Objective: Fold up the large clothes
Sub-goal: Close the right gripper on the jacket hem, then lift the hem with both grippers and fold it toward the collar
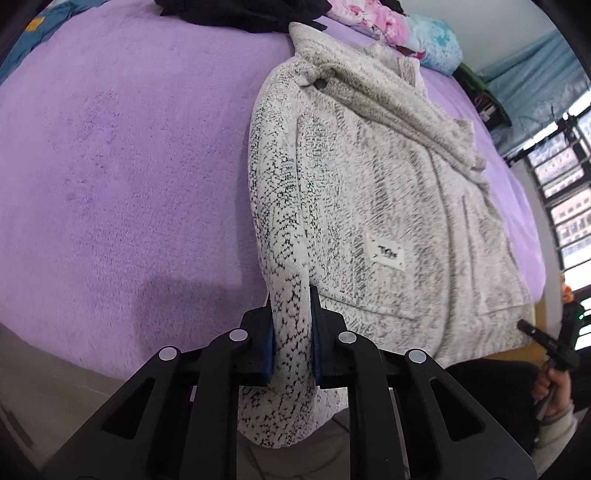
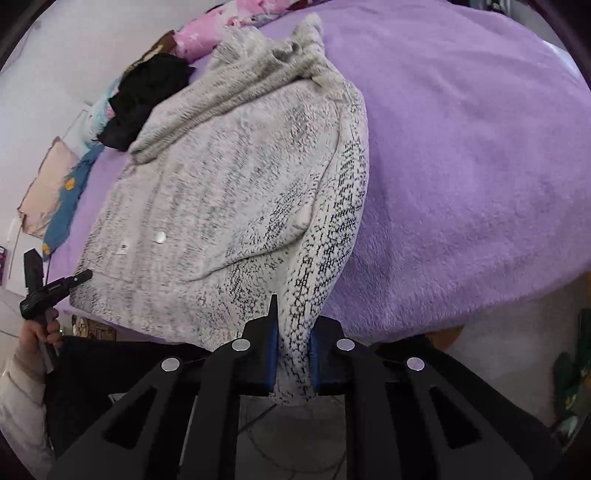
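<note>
A large fuzzy white-and-grey speckled jacket [image 1: 388, 192] lies on the purple bed, its hood bunched at the far end. It also shows in the right wrist view [image 2: 229, 177]. My left gripper [image 1: 292, 325] is shut on the jacket's left bottom corner at the bed's near edge. My right gripper [image 2: 293, 332] is shut on the jacket's right bottom corner. Each gripper shows small in the other's view, the right one [image 1: 535, 334] and the left one [image 2: 62, 284]. A white label [image 1: 386, 253] sits on the jacket's front.
The purple fleece blanket [image 1: 129, 166] covers the bed on both sides of the jacket. A black garment [image 1: 243, 14] and pink and blue bedding [image 1: 406, 29] lie at the far end. A window [image 1: 569, 192] is at the right. The floor is below the bed edge.
</note>
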A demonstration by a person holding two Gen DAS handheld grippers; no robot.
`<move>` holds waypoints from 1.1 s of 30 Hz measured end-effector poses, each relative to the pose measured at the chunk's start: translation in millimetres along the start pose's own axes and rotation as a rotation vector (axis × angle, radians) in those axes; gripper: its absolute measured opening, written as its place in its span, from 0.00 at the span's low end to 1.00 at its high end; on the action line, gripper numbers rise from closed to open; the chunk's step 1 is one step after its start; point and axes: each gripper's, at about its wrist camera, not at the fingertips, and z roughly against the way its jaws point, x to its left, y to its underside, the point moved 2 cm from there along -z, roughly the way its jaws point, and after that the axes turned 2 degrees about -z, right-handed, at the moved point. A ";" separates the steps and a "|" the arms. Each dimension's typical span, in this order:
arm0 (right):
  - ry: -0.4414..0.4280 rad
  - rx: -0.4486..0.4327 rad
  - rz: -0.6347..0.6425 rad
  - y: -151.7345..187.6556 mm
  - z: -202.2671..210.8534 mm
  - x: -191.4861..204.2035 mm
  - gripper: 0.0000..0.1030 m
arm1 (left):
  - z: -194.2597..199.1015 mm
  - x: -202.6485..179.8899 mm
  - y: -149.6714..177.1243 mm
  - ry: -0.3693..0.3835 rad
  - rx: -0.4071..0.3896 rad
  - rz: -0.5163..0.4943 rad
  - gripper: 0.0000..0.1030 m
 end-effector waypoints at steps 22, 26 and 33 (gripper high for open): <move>-0.197 -0.044 0.001 -18.0 44.7 6.4 0.12 | 44.4 -18.2 -30.4 0.166 -0.018 0.091 0.13; -0.205 -0.059 0.043 -27.6 53.0 19.5 0.12 | 53.8 -25.8 -38.9 0.181 -0.021 0.093 0.13; -0.214 -0.092 0.096 -50.8 70.0 37.1 0.12 | 65.6 -44.6 -56.5 0.136 -0.025 0.050 0.13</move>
